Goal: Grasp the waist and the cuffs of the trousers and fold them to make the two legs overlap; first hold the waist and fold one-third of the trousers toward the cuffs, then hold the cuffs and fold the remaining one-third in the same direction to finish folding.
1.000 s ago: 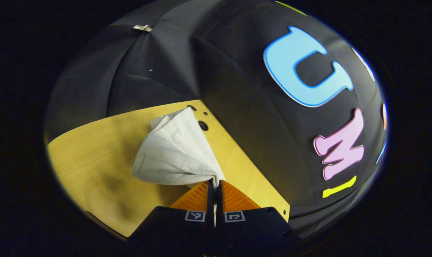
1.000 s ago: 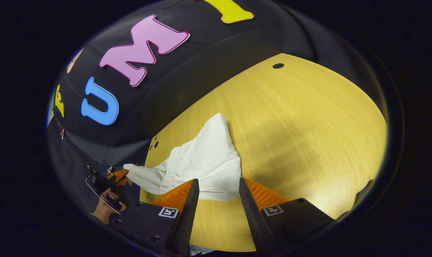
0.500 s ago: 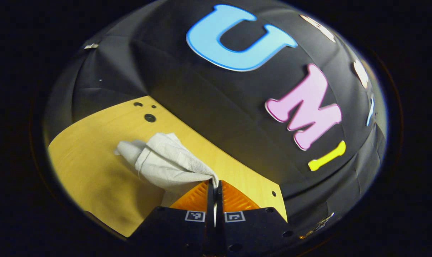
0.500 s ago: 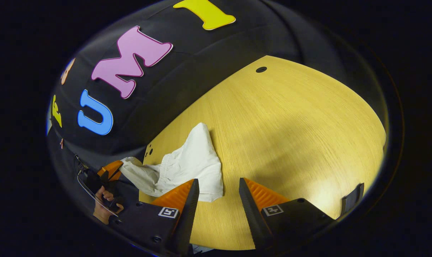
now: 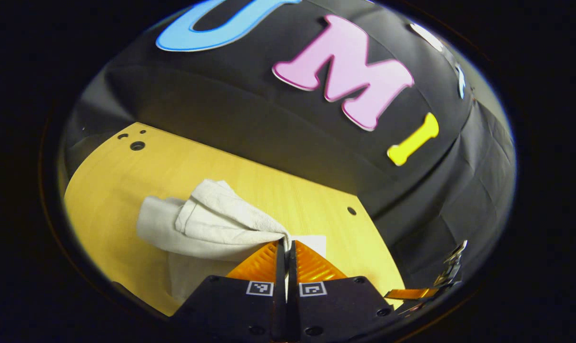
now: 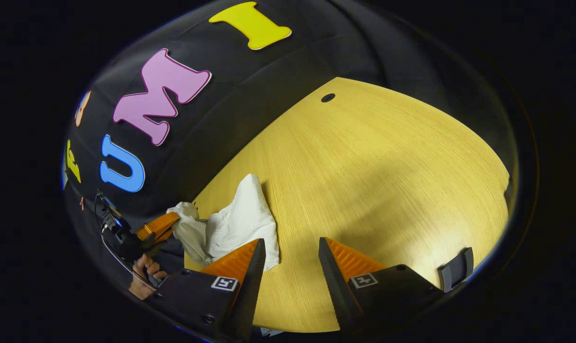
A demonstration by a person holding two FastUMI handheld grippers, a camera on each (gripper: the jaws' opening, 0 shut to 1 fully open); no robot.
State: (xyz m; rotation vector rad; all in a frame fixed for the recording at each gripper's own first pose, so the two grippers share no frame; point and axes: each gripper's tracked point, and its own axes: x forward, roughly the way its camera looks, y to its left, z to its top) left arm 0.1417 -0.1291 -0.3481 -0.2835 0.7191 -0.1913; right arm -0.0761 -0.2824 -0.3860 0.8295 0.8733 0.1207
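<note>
The white trousers (image 5: 207,224) lie bunched on the yellow wooden table (image 5: 126,190). My left gripper (image 5: 286,245) is shut on one end of the cloth, which stretches away to the left from its fingertips. In the right gripper view the trousers (image 6: 235,224) sit crumpled at the table's left edge, with the left gripper (image 6: 166,224) pinching their far end and a hand (image 6: 143,276) holding it. My right gripper (image 6: 290,247) stands open above the table, just right of the cloth, with nothing between its fingers.
The black cloth wall rises right behind the table. Small holes (image 5: 136,145) mark the tabletop near its far corner, and another hole (image 6: 327,97) sits near the far edge. A dark clip-like part (image 6: 454,274) sits at the table's right edge.
The left gripper has swung with the cloth end, bunching the trousers into a tighter heap. In the right gripper view the cloth has shrunk toward the left; the right gripper stays open.
</note>
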